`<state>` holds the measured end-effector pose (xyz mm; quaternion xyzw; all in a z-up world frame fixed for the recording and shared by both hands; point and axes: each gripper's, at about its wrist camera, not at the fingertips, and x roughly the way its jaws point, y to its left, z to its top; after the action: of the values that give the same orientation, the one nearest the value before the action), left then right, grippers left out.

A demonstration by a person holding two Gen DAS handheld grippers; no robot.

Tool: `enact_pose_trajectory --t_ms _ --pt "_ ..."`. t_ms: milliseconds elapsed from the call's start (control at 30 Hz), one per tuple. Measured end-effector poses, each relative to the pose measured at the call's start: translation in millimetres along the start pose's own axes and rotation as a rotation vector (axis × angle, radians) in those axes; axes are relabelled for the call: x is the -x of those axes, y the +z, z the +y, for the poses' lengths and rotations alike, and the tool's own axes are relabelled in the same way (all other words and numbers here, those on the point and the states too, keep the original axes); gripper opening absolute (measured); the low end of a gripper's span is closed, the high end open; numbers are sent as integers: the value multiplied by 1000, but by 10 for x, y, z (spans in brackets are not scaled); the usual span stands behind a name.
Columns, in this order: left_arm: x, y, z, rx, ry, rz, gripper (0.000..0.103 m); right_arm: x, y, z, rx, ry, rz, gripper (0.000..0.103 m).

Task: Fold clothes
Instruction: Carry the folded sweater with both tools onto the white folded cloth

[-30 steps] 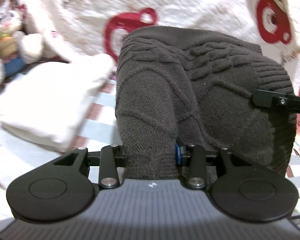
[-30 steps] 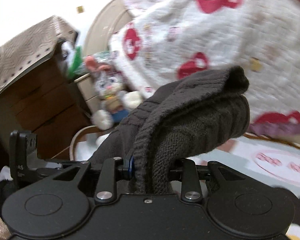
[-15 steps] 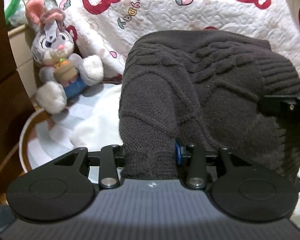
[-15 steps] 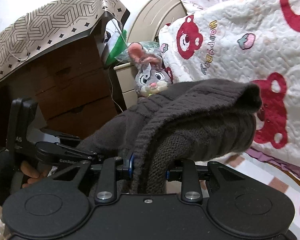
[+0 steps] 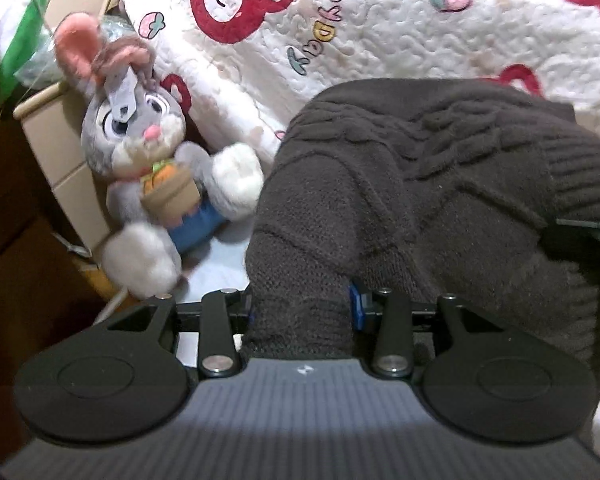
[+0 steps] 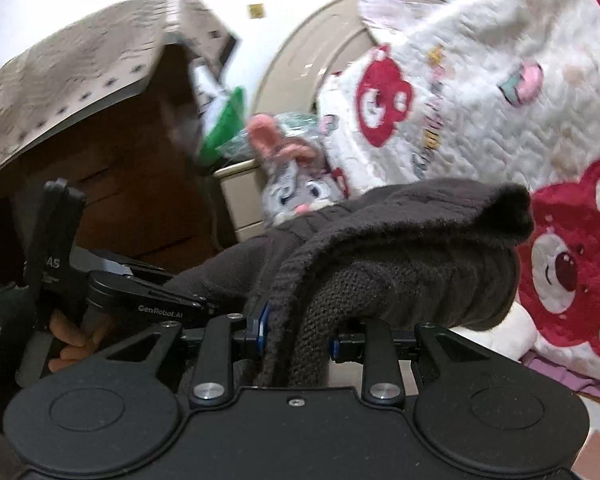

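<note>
- Left gripper (image 5: 302, 312): fingers pinch a bunched edge of the dark sweater (image 5: 420, 200).
- Right gripper (image 6: 296, 332): fingers pinch another fold; the sweater drapes over them.

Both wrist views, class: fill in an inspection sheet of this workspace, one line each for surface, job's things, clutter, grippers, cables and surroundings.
Surface: pale bedsheet, mostly hidden.
Job's things: dark brown knit sweater, bunched, held up between both grippers.
Clutter: plush rabbit leaning beside the bear-print quilt.
Grippers: left gripper shut on the sweater; right gripper shut on the sweater.
Cables: thin white cord at the bed edge.
Surroundings: wooden cabinet under a patterned cloth; curved headboard.
</note>
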<state>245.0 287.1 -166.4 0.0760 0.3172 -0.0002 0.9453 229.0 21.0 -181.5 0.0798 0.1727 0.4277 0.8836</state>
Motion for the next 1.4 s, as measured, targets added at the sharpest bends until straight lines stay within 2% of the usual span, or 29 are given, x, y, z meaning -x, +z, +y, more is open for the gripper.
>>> enact_pose_trajectory --t_ms 100,133,167,233,267,300,367,400,467,633,733,833,933,1000,1067,1133,1233,1267,1300,1333,1400 --pt "-462 138 27 -2 18 28 41 -339 -44 -285 -35 -31 -16 32" --pt "-647 136 37 1 35 51 43 -476 -89 -406 -59 -44 -5 36" --pt "-829 130 48 5 54 74 48 -627 -170 -565 -115 -72 34 38" --pt "-1109 47 56 15 132 112 44 -915 -342 -876 -235 -128 113 49" --pt "-1212 0 62 2 173 115 44 -990 -465 -1004 -336 -155 160 49" --pt "-1271 -44 79 -12 181 120 44 -1044 -589 -1112 -431 -169 197 49" --pt "-1323 -162 158 -22 157 131 44 -967 -831 -1151 -557 -90 190 50" --pt "-1306 -217 202 -8 141 135 44 -889 -927 -1118 -590 -41 169 57" --pt "-1199 -317 316 51 100 118 45 -801 -1062 -1044 -612 3 169 61" --pt "-925 -568 705 293 21 73 47 -671 -1332 -964 -713 98 143 61" --pt "-918 -699 933 397 -18 84 50 -655 -1394 -983 -778 123 128 61" --pt "-1033 -813 1050 457 -64 121 52 -692 -1404 -979 -799 127 137 61" --pt "-1144 -892 1086 504 -111 140 56 -755 -1401 -978 -806 113 140 63" --pt "-1203 -938 1091 555 -127 145 62 -795 -1418 -999 -823 105 136 65" --pt "-1263 -987 1098 610 -135 144 66 -849 -1460 -1029 -854 99 127 66" --pt "-1319 -1000 1080 623 -129 137 71 -950 -1488 -1050 -878 101 105 71" --pt "-1373 -1004 1031 612 -107 135 75 -1071 -1418 -1068 -879 92 105 68" --pt "-1389 -1001 1018 607 -106 141 73 -1077 -1378 -1056 -876 109 109 59" --pt "-1386 -993 1010 598 -108 146 54 -1083 -1338 -1051 -879 144 122 36" --pt "-1396 -966 985 575 -117 169 44 -1088 -1303 -1047 -896 180 136 35" --pt "-1367 -795 891 461 -92 239 20 -1092 -1291 -1058 -1044 262 177 33"
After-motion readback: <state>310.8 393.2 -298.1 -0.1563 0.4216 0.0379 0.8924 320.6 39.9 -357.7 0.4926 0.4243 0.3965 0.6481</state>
